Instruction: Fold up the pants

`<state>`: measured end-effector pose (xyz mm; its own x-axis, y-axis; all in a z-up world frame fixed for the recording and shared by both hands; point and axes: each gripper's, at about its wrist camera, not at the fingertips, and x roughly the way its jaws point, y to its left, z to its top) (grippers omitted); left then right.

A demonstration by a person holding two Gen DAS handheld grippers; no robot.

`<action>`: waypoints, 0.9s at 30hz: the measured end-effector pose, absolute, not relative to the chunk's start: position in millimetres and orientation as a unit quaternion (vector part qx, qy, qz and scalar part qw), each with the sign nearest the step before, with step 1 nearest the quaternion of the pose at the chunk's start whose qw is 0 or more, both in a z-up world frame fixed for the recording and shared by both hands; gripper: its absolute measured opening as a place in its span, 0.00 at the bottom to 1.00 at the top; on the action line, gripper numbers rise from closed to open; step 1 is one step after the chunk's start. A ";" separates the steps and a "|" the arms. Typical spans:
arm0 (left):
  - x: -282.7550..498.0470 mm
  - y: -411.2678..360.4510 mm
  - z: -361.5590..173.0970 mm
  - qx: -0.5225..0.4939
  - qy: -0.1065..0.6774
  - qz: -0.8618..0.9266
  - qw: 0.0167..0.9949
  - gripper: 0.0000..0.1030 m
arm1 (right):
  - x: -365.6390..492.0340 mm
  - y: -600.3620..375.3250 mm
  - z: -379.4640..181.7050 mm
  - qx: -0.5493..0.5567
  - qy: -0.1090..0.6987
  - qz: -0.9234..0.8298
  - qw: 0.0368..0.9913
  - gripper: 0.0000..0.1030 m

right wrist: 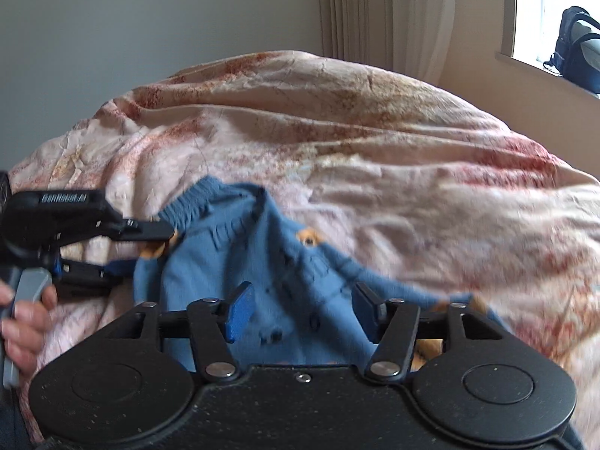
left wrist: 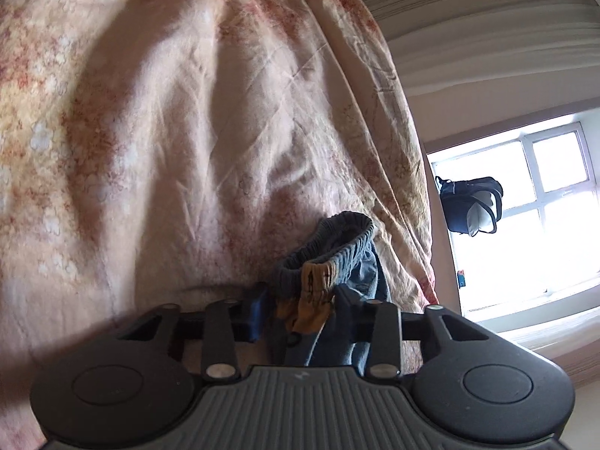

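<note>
Hand: far left edge of the right wrist view, fingers wrapped round a grey handle behind the left gripper
Left gripper: black, seen side-on in the right wrist view at left, white lettering on its body; its two fingers reach to the left edge of the pants; in its own view the jaws stand partly apart with the waistband's orange patch bunched between them; whether the pads press on the cloth cannot be told
Pants: blue knitted, ribbed elastic waistband, small orange motifs; they lie crumpled on the bedspread, waistband toward the left gripper, one thin leg trailing off to the right; blurred in the right wrist view
Waistband: darker blue ribbing, standing up in a loop just beyond the left gripper's fingertips
Right gripper: black frame, blue pads, jaws well apart; the pants lie under and between them, neither pad seen touching the cloth
Bedspread: pale pink with rust-red and yellow floral print, heavily creased, covering the whole bed under the pants
Curtain: pale, pleated, hanging behind the bed to the right of centre
Window: white-framed, bright, at far right
Backpack: dark blue, resting on the window sill at far right
</note>
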<state>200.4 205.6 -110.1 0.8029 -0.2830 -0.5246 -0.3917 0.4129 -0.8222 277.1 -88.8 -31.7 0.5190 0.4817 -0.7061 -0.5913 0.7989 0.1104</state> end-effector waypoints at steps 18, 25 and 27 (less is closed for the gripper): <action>200.0 193.4 -87.7 -0.470 0.287 0.053 0.833 0.17 | 355.0 -74.0 -54.5 -0.098 0.370 0.156 0.911 0.67; 196.4 191.8 -85.2 -0.458 0.285 0.058 0.840 0.17 | 342.9 -51.8 -39.3 -0.087 0.370 0.261 0.887 0.73; 197.5 191.5 -85.1 -0.453 0.285 0.055 0.843 0.17 | 339.1 -34.0 -50.6 -0.154 0.372 0.251 0.880 0.76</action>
